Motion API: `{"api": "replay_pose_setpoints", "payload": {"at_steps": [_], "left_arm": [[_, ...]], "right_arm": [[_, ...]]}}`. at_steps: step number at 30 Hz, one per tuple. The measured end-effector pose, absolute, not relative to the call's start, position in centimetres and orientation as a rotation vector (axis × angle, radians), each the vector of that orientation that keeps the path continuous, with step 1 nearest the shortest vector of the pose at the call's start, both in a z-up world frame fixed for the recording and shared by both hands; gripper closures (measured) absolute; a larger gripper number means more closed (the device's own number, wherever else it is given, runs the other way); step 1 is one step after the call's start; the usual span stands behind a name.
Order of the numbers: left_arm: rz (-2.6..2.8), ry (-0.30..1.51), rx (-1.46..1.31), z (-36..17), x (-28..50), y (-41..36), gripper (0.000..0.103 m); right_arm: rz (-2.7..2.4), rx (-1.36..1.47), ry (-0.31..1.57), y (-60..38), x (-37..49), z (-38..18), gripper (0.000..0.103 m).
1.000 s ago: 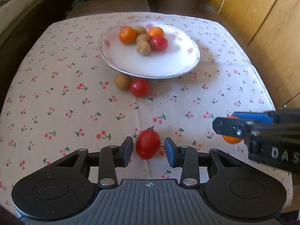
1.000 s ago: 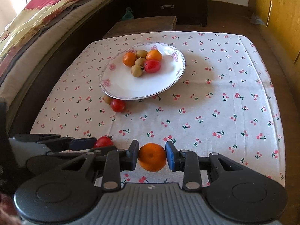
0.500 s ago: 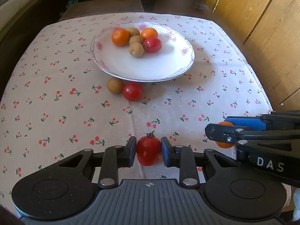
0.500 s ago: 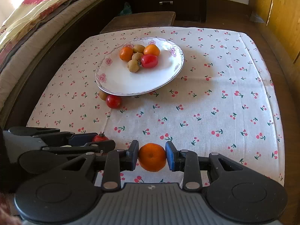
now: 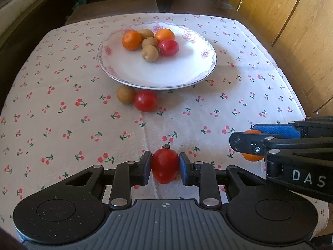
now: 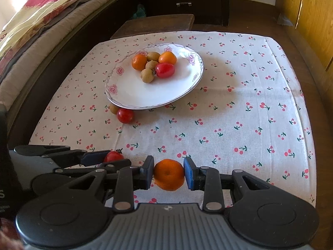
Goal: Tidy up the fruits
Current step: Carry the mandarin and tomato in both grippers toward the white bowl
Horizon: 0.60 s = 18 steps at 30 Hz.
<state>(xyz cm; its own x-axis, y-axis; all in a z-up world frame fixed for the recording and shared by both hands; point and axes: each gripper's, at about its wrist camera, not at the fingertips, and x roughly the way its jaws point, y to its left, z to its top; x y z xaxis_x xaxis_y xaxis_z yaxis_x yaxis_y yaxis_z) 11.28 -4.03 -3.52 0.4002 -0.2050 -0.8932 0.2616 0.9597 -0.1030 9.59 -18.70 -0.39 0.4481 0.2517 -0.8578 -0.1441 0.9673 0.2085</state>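
My left gripper (image 5: 164, 167) is shut on a red tomato (image 5: 164, 164) near the table's front edge; from the right wrist view the same tomato (image 6: 113, 156) shows between its fingers at lower left. My right gripper (image 6: 169, 175) is shut on a small orange (image 6: 169, 174), partly hidden behind its fingers in the left wrist view (image 5: 252, 156). Farther back stands a white flowered plate (image 5: 187, 73) (image 6: 129, 95) holding two oranges, three brown kiwis and a red tomato. A loose kiwi (image 5: 125, 94) and a loose tomato (image 5: 145, 100) lie on the cloth touching each other, just in front of the plate.
The table wears a white cherry-print cloth (image 6: 249, 114). A dark wooden stool (image 6: 154, 26) stands behind it, a bed with bedding (image 6: 31, 31) to the left, wooden cabinet doors (image 5: 291, 31) to the right. The cloth's right half carries no fruit.
The left gripper's jaws closed from a gap around the tomato onto it. The plate and loose fruit look slightly farther off in both views. The right gripper kept its hold on the orange.
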Motion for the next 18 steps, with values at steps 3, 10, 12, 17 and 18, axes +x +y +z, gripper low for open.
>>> {"api": "replay_pose_setpoints", "payload": {"at_steps": [3, 10, 12, 17, 18], "left_arm": [[-0.296, 1.114, 0.073, -3.6, 11.2, -4.3, 0.067], [-0.304, 1.091, 0.049, -2.5, 10.9, -3.7, 0.068], [-0.311, 1.080, 0.019, -2.0, 11.0, -3.4, 0.068], [-0.307, 1.061, -0.020, -1.2, 11.8, -2.9, 0.068], [-0.302, 1.056, -0.028, -1.0, 12.0, -2.8, 0.068]], "right_arm": [[0.239, 0.108, 1.082, -18.7, 9.7, -0.4, 0.071], [0.248, 0.113, 1.055, -18.5, 9.8, 0.2, 0.071], [0.248, 0.117, 1.051, -18.5, 10.1, 0.4, 0.071], [0.254, 0.119, 1.032, -18.5, 10.8, 0.9, 0.071], [0.253, 0.119, 1.029, -18.6, 11.1, 1.0, 0.071]]}}
